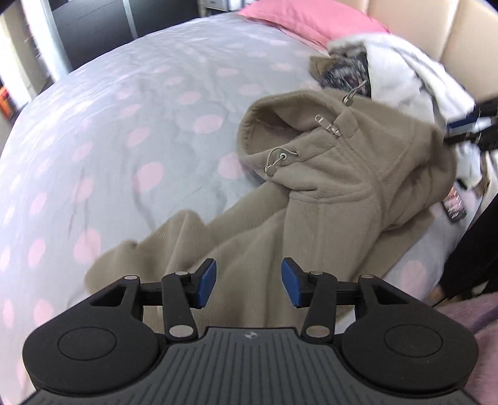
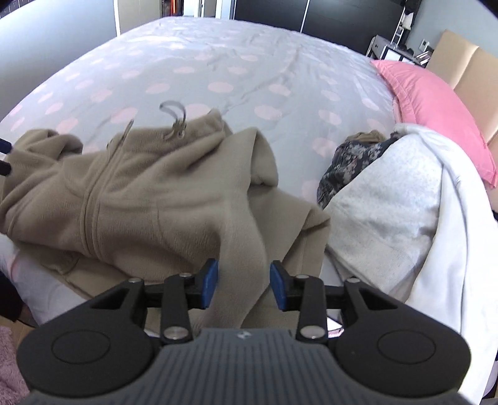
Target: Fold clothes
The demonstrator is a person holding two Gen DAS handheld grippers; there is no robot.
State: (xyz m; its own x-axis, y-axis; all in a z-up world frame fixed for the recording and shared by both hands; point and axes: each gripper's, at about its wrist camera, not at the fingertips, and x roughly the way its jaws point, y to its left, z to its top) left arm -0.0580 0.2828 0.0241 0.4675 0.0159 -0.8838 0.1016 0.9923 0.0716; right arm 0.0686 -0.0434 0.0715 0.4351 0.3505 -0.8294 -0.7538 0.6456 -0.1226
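Note:
A beige fleece hooded jacket (image 1: 326, 193) with a zip and metal-tipped drawcords lies crumpled on a grey bed cover with pink dots (image 1: 124, 124). My left gripper (image 1: 248, 285) is open just above the jacket's lower part, nothing between its blue pads. In the right wrist view the jacket (image 2: 140, 199) is bunched, its hood toward the far side. My right gripper (image 2: 243, 286) is open, and a raised band of the beige fleece runs between its blue pads without being pinched.
A pile of other clothes sits near the headboard: a white garment (image 2: 404, 199) and a dark floral one (image 2: 351, 165). A pink pillow (image 2: 435, 102) lies behind them. A dark wardrobe (image 2: 311, 15) stands beyond the bed.

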